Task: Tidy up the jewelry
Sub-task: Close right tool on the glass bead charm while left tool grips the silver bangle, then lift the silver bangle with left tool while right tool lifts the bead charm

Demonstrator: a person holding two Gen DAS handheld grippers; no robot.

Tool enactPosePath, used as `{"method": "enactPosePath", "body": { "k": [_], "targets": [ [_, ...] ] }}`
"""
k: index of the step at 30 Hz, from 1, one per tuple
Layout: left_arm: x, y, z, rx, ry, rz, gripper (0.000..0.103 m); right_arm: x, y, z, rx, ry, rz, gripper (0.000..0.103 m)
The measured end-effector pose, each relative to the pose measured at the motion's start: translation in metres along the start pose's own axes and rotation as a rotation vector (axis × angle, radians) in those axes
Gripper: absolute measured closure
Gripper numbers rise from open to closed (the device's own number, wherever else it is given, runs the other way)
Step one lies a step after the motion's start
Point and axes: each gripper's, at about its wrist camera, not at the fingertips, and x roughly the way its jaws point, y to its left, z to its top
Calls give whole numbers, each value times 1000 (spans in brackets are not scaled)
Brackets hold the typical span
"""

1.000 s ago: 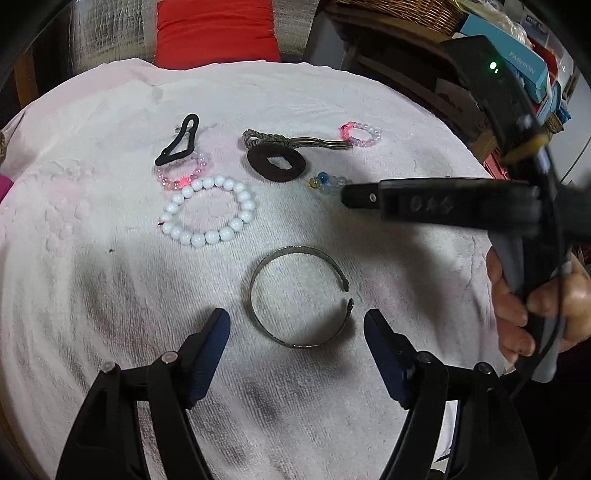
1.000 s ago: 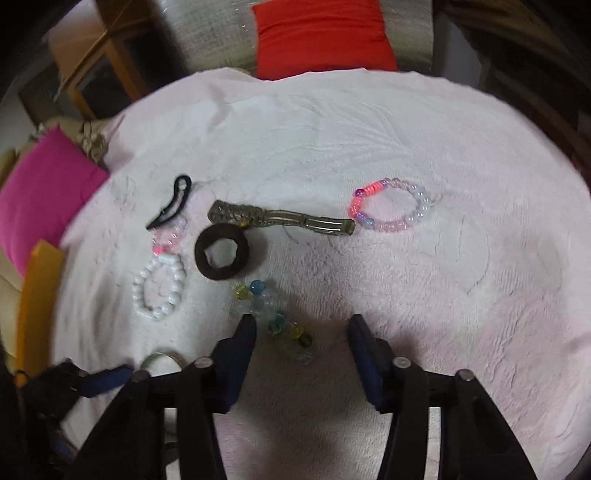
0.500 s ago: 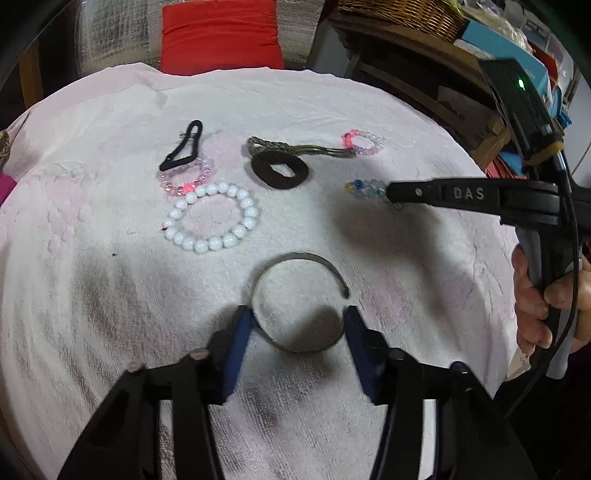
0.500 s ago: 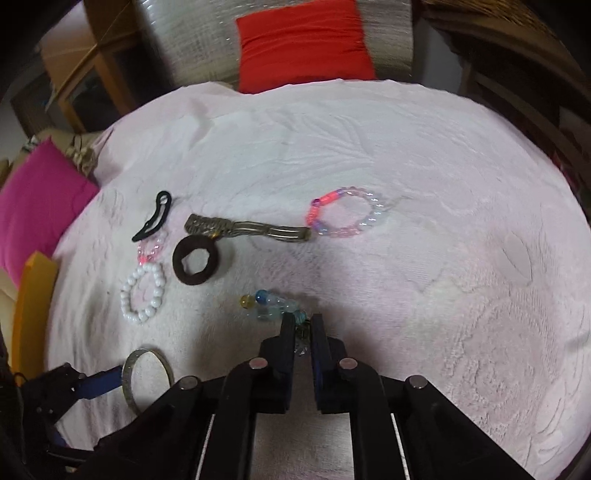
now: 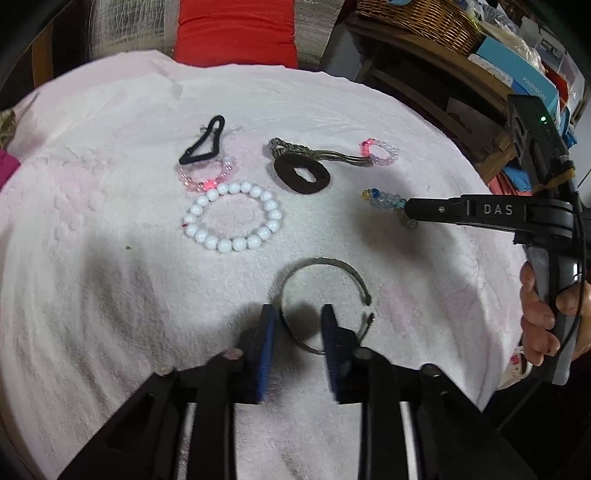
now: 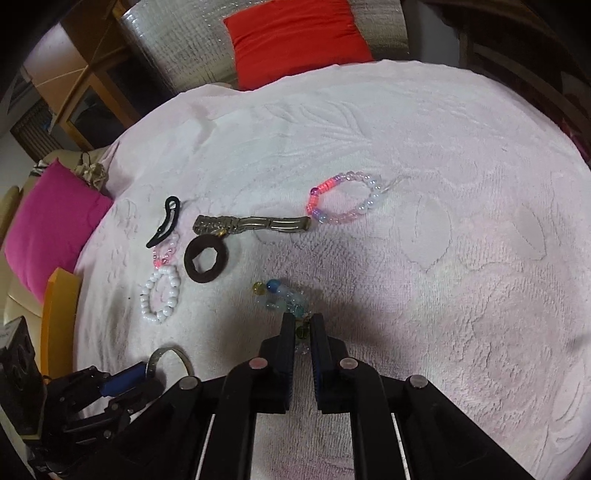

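free: bare towel [image 6: 461, 258] on the right | blocked: white bead bracelet [image 5: 232, 218], brown ring [image 5: 301, 173] clustered left

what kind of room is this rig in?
Probably a lived-in home, likely a living room: a pale pink textured cloth covers the work surface, a red cushion leans behind it, and a woven wicker basket tops cluttered wooden shelves.

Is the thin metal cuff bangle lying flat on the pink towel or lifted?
Lying flat: the thin metal cuff bangle rests on the pink towel, its near rim between the left hand-held gripper fingers.
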Motion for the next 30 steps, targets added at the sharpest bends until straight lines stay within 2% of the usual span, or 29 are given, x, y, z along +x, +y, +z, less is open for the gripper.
{"method": "enactPosePath", "body": {
  "k": [2, 3, 6, 9, 11, 16, 20, 27, 30],
  "targets": [
    [-2, 0, 1, -20, -3, -17, 38, 3, 0, 1, 9, 19, 1, 93],
    [-5, -1, 1, -22, -12, -7, 33, 4, 0, 0, 10, 25, 3, 93],
    [-8, -9, 0, 24, -28, 9, 32, 4, 1, 0, 4, 30, 2, 91],
    [-2, -16, -2, 70, 2, 31, 32, 5, -2, 0, 16, 38, 12, 81],
    [2, -19, -3, 79, 27, 31, 32, 6, -2, 0, 24, 47, 27, 75],
    [3, -22, -4, 78, 24, 22, 27, 6, 6, 0, -8, 36, 15, 68],
    [11, -30, -5, 113, 29, 51, 23, 8, 9, -1, -31, 21, -5, 67],
    [19, -38, -8, 181, 11, 120, 23, 13, 20, -4, -81, -17, -68, 67],
    [20, -37, -5, 174, -9, 129, 32, 14, 25, -6, -114, -33, -112, 74]
  ]
}}
